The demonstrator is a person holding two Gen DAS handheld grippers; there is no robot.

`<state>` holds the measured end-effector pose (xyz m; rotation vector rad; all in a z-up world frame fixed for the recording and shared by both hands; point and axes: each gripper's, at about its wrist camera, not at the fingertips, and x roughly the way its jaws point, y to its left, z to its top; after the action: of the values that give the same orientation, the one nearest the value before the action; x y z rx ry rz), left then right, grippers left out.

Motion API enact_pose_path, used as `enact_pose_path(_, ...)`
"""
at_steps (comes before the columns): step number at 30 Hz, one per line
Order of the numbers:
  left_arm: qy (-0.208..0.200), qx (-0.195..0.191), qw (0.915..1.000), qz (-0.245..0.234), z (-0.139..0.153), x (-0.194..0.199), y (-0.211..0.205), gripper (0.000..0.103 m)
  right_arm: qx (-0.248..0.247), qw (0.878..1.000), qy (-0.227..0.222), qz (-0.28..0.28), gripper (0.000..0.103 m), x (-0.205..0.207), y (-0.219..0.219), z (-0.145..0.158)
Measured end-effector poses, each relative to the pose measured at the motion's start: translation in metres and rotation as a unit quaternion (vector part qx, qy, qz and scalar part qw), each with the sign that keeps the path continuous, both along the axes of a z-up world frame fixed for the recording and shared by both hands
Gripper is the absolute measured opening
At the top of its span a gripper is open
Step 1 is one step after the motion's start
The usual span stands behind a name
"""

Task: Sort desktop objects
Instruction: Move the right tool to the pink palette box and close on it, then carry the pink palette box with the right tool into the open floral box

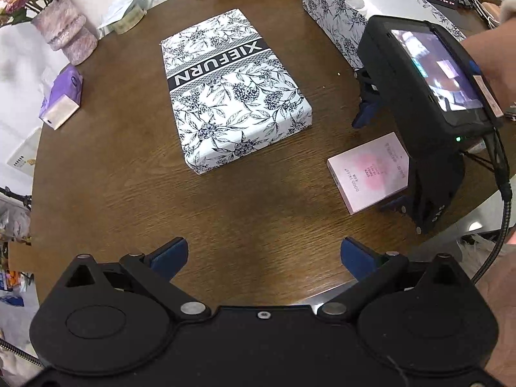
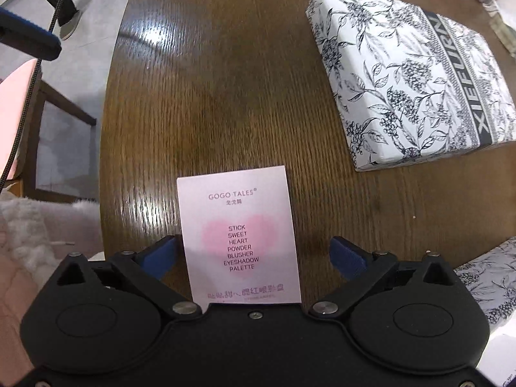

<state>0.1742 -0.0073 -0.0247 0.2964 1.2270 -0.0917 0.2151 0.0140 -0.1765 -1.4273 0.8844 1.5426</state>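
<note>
right tool (image 2: 253,254) spread wide straddles pink palette box (image 2: 238,238), floral box lid (image 2: 409,74) nearby; left tool (image 1: 264,254) released.

Each handheld gripper, the left gripper (image 1: 263,251) and the right gripper (image 2: 254,253), has a matte black plastic body with 2 round housings, black linkage arms pinned by silver rivets, a small centre screw, and 2 fingers (image 1: 171,253) faced with blue pads. Seen from the left wrist camera, the right gripper (image 1: 383,161) carries a black-cased screen (image 1: 435,71) on its back, with a lit green indicator light (image 1: 458,138) below it. A black braided cable (image 1: 498,245) runs from it, and a fluffy cream cuff (image 1: 506,3) shows at the person's wrist.
</note>
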Motion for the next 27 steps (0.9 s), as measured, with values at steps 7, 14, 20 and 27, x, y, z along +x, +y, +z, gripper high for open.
enact_pose_path(7,0.007,-0.004,0.9999,0.007,-0.005,-0.001,0.002,0.102,-0.024,1.0,0.017,0.011,0.08,0.001,-0.002,0.003)
enact_pose_path(14,0.009,-0.008,0.9998,0.018,-0.004,-0.002,0.004,0.102,-0.029,0.999,0.012,0.026,0.07,-0.002,-0.007,0.007)
enact_pose_path(20,0.004,-0.017,0.9994,0.03,0.004,-0.004,0.007,0.102,-0.01,0.999,0.001,0.044,0.069,0.002,-0.009,0.02)
enact_pose_path(27,-0.008,-0.017,0.9992,0.034,0.02,-0.003,0.008,0.102,0.012,0.998,-0.007,0.064,0.069,0.005,-0.008,0.04)
